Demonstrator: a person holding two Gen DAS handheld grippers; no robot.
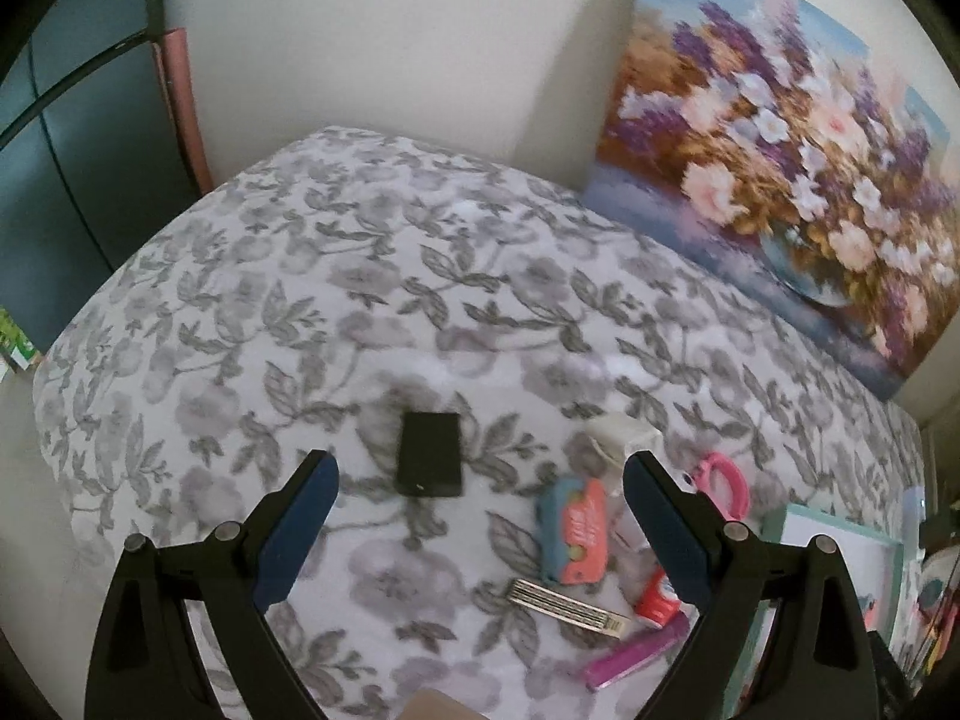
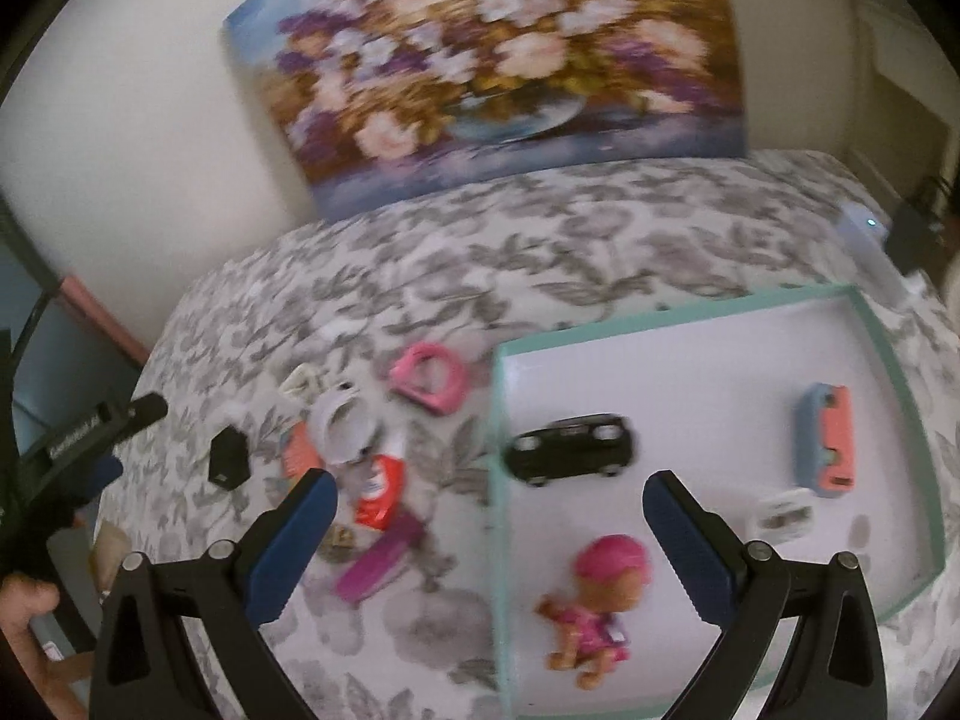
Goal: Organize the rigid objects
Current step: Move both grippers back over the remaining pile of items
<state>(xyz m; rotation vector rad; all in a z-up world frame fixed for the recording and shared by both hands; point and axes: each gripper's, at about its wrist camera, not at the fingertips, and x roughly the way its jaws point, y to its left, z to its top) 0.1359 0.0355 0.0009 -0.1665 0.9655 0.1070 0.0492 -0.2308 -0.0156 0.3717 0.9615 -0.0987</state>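
**Both my grippers open above the bed, some toys boxed and some loose**

The bedspread (image 2: pixel 600 228), white with grey flowers, fills most of both views, and I take the box as my landmark. Behind the box, a flower painting (image 2: pixel 492 60) leans against the wall.

The box (image 2: pixel 672 321) is a shallow mint-rimmed tray with a white floor, lying flat on the bedspread. My right gripper (image 2: pixel 489 534) hangs over its near left edge with its jaws spread wide, holding nothing. My left gripper (image 1: pixel 480 516) hovers well to the left of the box, its jaws equally wide and empty; in the right wrist view it shows at the far left (image 2: pixel 102 426).

Inside the box, a black toy car (image 2: pixel 570 449) sits near the left wall, a doll (image 2: pixel 591 606) with pink hair lies at the near side, a blue and coral toy (image 2: pixel 827 440) lies toward the right wall, and a small white piece (image 2: pixel 783 511) sits just in front of that toy.

Left of the box, loose on the bedspread, lie a second blue and coral toy (image 1: pixel 573 531), a flat black block (image 1: pixel 430 461), a magenta stick (image 1: pixel 637 649), a red and white tube (image 1: pixel 659 599), a pink ring-shaped frame (image 2: pixel 429 387), a white ring (image 2: pixel 345 429) and a striped metal strip (image 1: pixel 567 599). The tube touches the magenta stick; the black block lies farthest from the box.
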